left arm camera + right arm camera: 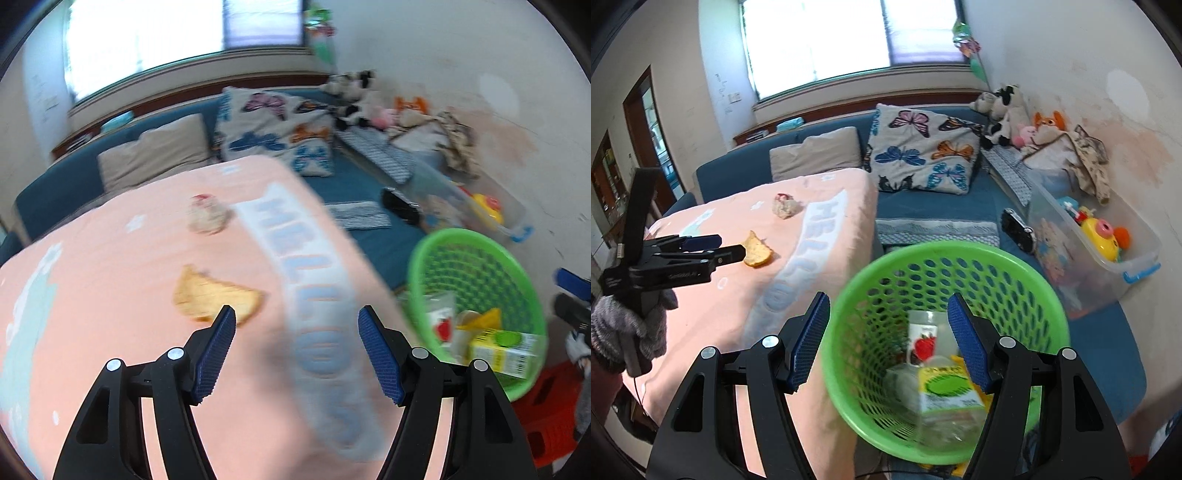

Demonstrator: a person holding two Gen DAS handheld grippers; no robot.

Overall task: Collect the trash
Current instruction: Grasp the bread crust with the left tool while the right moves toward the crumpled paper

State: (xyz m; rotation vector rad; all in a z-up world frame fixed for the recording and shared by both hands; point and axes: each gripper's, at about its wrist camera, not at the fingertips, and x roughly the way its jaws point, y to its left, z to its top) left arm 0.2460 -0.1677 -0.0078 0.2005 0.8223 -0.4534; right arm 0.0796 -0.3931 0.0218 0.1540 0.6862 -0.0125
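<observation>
On the pink blanket point(110, 295) lie a yellow-orange peel scrap point(218, 295) and, farther back, a crumpled tissue wad with a red spot point(207, 216). My left gripper point(297, 317) hovers open over the blanket with nothing between its fingers, and the peel sits just beyond its left fingertip. The right wrist view shows the left gripper point(733, 246) reaching toward the peel point(758, 254), with the wad point(785, 206) beyond. My right gripper point(886, 306) is open above the green mesh basket point(1015, 266). The basket holds a strawberry wrapper point(925, 345), a green-yellow carton point(945, 387) and a clear bottle.
The blanket lies on a blue sofa point(923, 206) with a beige cushion point(816, 153) and a butterfly pillow point(923, 147). A clear toy bin point(1108, 254), plush toys point(1008, 110) and a black device point(1017, 229) sit to the right. A red crate point(546, 406) is below the basket.
</observation>
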